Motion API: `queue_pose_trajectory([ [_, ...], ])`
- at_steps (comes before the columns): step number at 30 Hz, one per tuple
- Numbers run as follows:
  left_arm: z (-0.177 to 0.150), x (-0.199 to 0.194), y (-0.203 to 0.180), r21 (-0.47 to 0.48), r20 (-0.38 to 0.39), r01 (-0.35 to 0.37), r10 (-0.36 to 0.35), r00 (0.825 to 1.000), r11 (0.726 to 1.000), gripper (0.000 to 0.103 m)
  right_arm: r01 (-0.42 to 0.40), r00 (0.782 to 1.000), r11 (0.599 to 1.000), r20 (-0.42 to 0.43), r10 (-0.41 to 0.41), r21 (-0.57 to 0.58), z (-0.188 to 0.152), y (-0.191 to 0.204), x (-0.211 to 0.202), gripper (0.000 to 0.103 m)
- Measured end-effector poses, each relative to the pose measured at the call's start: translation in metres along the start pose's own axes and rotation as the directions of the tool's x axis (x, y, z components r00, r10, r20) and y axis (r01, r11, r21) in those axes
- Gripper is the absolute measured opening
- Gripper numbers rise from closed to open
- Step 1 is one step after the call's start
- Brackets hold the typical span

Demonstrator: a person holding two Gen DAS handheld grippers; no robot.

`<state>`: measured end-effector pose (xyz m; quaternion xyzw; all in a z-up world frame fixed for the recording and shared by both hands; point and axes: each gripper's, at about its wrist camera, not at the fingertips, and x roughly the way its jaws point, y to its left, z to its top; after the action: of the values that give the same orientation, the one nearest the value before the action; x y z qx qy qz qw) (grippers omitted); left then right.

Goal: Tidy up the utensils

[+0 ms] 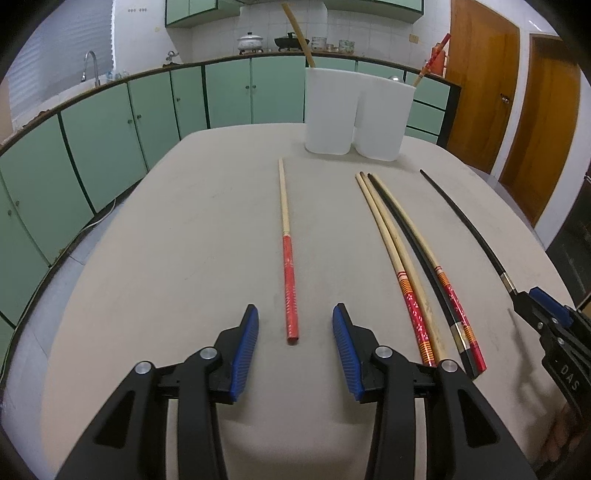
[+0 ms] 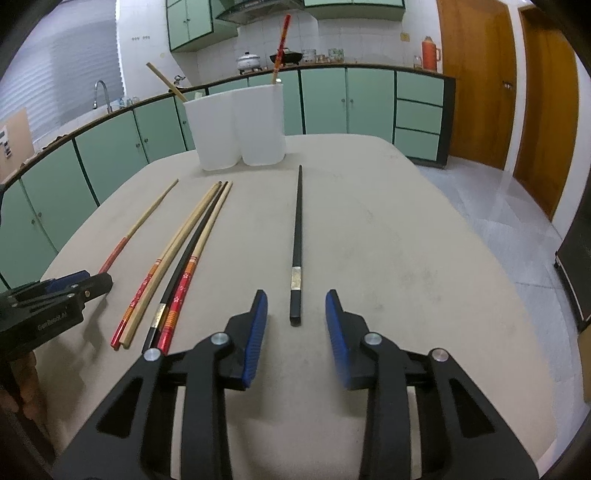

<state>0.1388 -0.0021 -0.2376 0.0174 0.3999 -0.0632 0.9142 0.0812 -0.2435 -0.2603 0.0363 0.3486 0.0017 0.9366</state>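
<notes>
My left gripper point(image 1: 295, 314) is open above the beige table point(image 1: 166, 240). The red end of a red-handled wooden chopstick point(image 1: 286, 229) lies between its blue pads, untouched. My right gripper point(image 2: 296, 299) is open too. It straddles the near end of a black chopstick point(image 2: 297, 229) with a gap on each side. Between the two lie several more chopsticks point(image 1: 406, 258) side by side, wooden, black and red-patterned. At the table's far end stands a white two-compartment holder point(image 1: 354, 114). A plain wooden chopstick point(image 1: 299, 33) leans in its left cup and a red one point(image 1: 432, 62) in its right.
Green cabinets point(image 1: 110, 125) and a counter with a sink tap point(image 1: 90, 66) run behind the table. Pots point(image 1: 251, 40) stand on the back counter. Wooden doors point(image 2: 480, 92) are at the right, with tiled floor point(image 2: 498, 221) beside the table's right edge.
</notes>
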Motion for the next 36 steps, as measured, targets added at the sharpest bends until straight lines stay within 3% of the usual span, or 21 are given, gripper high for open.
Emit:
queue_pose_trajectory([
  [3,0.002,0.002,-0.001,-0.010,-0.001,-0.002,0.002,1.000,1.000,0.037,0.005,1.000,1.000,-0.030,-0.006,-0.008,0.001,0.002,0.006,0.022],
  [11,0.005,0.005,-0.004,-0.029,-0.011,-0.031,0.031,0.999,0.999,0.006,0.035,0.998,0.997,-0.051,-0.039,-0.069,0.003,0.012,0.011,0.006],
  [21,0.011,-0.014,-0.001,-0.017,-0.014,-0.010,0.009,1.000,1.000,0.006,0.017,1.000,0.998,0.000,-0.017,-0.063,0.014,0.005,-0.010,0.006],
  [30,0.043,-0.072,-0.001,0.050,0.104,-0.007,0.001,0.995,0.999,0.006,0.002,0.993,0.997,0.121,0.007,-0.071,0.051,-0.001,-0.056,0.006],
  [36,0.071,-0.104,0.001,0.051,0.205,0.020,-0.030,0.978,0.998,0.006,-0.035,0.980,0.997,0.195,0.048,-0.069,0.089,-0.007,-0.081,0.006],
])
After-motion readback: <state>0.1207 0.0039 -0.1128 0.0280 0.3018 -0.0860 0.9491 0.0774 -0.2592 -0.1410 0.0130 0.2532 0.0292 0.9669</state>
